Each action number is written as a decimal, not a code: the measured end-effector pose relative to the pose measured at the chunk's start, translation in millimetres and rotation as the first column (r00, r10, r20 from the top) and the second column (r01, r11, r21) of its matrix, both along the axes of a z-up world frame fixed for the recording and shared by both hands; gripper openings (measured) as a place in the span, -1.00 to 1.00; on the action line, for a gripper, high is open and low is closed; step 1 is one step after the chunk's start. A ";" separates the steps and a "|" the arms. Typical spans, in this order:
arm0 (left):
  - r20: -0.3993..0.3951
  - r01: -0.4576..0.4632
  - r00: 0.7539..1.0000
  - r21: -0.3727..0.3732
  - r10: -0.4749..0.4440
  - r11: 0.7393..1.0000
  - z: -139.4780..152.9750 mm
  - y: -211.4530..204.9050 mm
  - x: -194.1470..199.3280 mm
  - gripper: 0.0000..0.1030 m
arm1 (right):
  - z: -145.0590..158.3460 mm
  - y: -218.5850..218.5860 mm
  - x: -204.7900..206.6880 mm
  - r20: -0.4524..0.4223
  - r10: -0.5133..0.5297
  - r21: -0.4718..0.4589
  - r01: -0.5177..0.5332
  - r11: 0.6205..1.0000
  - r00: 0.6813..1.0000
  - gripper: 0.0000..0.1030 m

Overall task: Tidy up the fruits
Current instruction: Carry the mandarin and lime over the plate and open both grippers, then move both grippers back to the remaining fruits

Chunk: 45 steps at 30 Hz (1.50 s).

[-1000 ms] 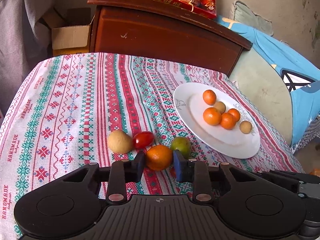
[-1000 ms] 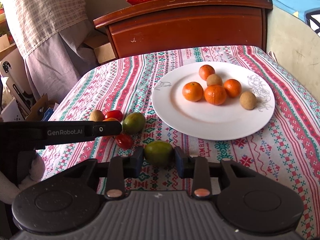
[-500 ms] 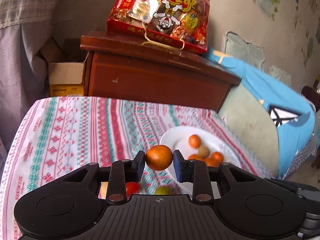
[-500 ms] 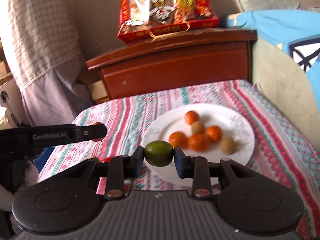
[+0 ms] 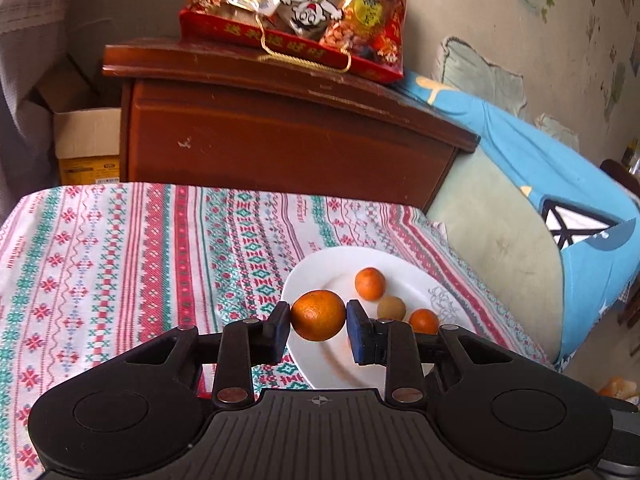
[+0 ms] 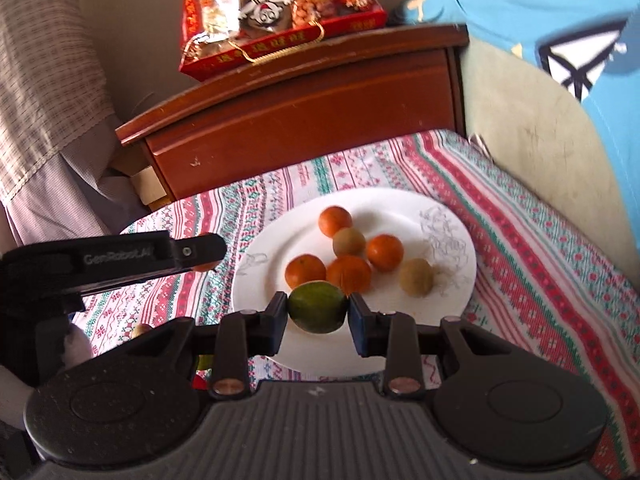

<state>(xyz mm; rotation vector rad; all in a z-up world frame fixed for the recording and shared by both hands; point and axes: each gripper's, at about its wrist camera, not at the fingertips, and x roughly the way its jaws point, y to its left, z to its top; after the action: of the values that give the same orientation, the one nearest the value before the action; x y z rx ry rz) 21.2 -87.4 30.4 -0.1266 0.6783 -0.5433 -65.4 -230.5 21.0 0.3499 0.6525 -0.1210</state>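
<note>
My left gripper (image 5: 318,316) is shut on an orange mandarin (image 5: 318,315), held in the air over the near left rim of the white plate (image 5: 320,276). My right gripper (image 6: 317,313) is shut on a green citrus fruit (image 6: 317,308), held above the near part of the same plate (image 6: 260,260). The plate holds several small orange fruits (image 6: 335,221) and two tan round ones (image 6: 416,277). The left gripper's body (image 6: 120,260) shows at the left of the right wrist view.
The table wears a red, green and white patterned cloth (image 5: 120,248). A dark wooden cabinet (image 5: 280,140) stands behind it with a red snack bag (image 5: 304,12) on top. A cardboard box (image 5: 86,140) is at the left. A blue cloth (image 5: 540,168) drapes at the right.
Both grippers lifted their fruits off the cloth and carried them up and over toward the plate. The loose fruits left on the cloth have dropped out of view.
</note>
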 end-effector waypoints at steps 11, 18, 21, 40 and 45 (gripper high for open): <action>-0.057 0.009 0.998 0.031 -0.008 0.999 -19.5 -12.7 17.4 -0.46 | -10.3 -3.7 5.7 -0.031 -0.030 0.023 0.030 0.999 0.999 -0.32; -0.030 0.011 1.000 0.006 -0.011 1.000 -7.2 -17.2 18.3 -0.06 | -4.4 -5.1 4.1 0.003 -0.046 0.015 0.046 0.999 0.999 -0.29; -0.011 0.002 1.000 -0.002 -0.002 1.000 2.5 -13.5 16.9 0.10 | -2.4 -4.4 3.3 0.010 -0.044 0.016 0.044 0.999 0.999 -0.26; -0.061 -0.118 0.991 0.056 0.121 0.991 25.5 55.3 -5.1 0.47 | -0.4 32.2 -3.4 0.007 0.123 0.005 -0.123 0.992 0.992 -0.09; -0.068 -0.158 0.984 0.071 0.163 0.985 20.8 82.3 -16.0 0.51 | -4.5 46.6 -5.1 -0.012 0.179 0.010 -0.179 0.984 0.984 -0.09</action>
<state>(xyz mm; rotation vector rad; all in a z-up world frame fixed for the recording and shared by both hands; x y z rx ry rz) 5.2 -5.1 51.2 -0.1393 0.7494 -0.3625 -70.5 -183.9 16.5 0.2977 0.6947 0.0511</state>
